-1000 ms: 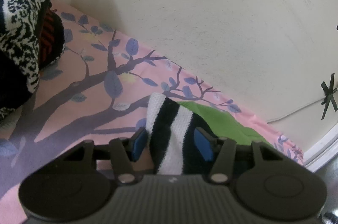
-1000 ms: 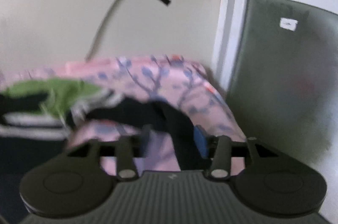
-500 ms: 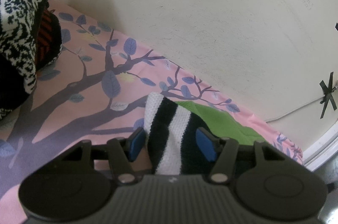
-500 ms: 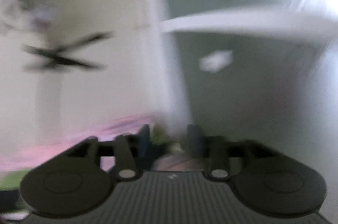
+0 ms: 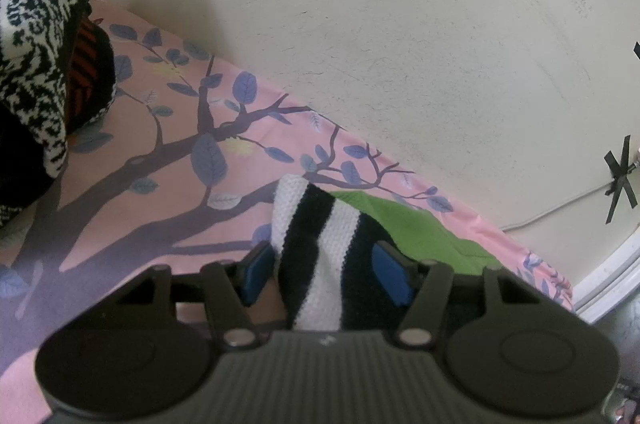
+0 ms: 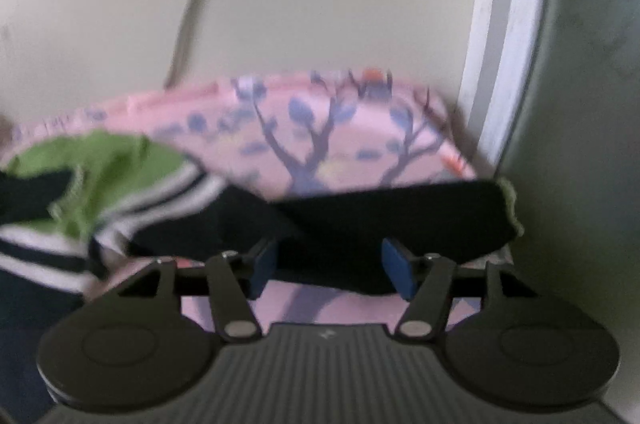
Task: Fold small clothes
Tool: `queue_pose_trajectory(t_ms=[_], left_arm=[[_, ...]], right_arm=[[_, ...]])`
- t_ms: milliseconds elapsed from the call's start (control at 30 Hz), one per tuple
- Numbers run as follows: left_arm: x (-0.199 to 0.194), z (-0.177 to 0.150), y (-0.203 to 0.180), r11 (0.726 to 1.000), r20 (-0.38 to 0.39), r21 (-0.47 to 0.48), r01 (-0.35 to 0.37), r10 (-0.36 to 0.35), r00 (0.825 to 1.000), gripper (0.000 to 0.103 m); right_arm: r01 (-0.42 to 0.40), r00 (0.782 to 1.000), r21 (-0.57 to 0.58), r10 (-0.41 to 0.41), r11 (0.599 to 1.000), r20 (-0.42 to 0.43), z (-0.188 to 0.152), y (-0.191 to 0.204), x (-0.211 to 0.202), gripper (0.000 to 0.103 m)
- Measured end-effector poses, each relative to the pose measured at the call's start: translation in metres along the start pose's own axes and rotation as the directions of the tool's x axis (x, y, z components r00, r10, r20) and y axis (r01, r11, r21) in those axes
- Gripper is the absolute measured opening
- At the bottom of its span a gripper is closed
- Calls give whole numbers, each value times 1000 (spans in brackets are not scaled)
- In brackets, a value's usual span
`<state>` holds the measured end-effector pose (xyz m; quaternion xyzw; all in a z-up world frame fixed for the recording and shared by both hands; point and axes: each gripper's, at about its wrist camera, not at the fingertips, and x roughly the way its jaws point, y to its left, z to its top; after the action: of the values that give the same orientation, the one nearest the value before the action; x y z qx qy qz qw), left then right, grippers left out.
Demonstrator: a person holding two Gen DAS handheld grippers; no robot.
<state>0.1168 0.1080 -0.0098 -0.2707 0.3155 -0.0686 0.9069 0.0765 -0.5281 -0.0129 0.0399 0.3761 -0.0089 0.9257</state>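
A small knit garment with black and white stripes and a green panel (image 5: 320, 236) lies on the pink tree-print sheet (image 5: 168, 160). My left gripper (image 5: 326, 274) is open, with its blue pads on either side of a raised striped fold. In the blurred right wrist view the same garment (image 6: 120, 180) spreads to the left and its black sleeve (image 6: 392, 216) lies flat across the sheet (image 6: 320, 144). My right gripper (image 6: 332, 270) is open over the sleeve, with its pads wide apart.
A pile of black-and-white patterned knitwear (image 5: 36, 56) sits at the far left. A cream wall (image 5: 400, 44) runs behind the bed, with a taped cable (image 5: 616, 180). A white frame and green-grey panel (image 6: 580, 104) stand close on the right.
My right gripper swung up toward the wall and came back down. It has let go of the black sleeve, which now lies flat. My left gripper barely moved.
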Motion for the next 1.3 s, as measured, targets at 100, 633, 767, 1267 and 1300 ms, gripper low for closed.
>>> queue_pose_trajectory(t_ms=[100,633,767,1267,1300], left_arm=[[0,0,0,1000,0,0,1,-1,1000,57],[0,0,-1,1000,0,4,5,-5,1000,59],[0,0,-1,1000,0,4,7,-7,1000,60],[-55,8,-31,981,111,180,73,-94,989,59],[-63,11,-31,980,130,184,70,-95,987,59]], right_arm=[[-84,996,18,85,996,-15,9,7,-21,0],[-30,989,208,-1,978,148,28,15,-82,48],[-108,984,132,87,985,156,-35,51,-104,57],[-197,974,26,193,980,120,-44,126,-113,0],[-227,964,45,218,973,150,-26,127,-124,0]])
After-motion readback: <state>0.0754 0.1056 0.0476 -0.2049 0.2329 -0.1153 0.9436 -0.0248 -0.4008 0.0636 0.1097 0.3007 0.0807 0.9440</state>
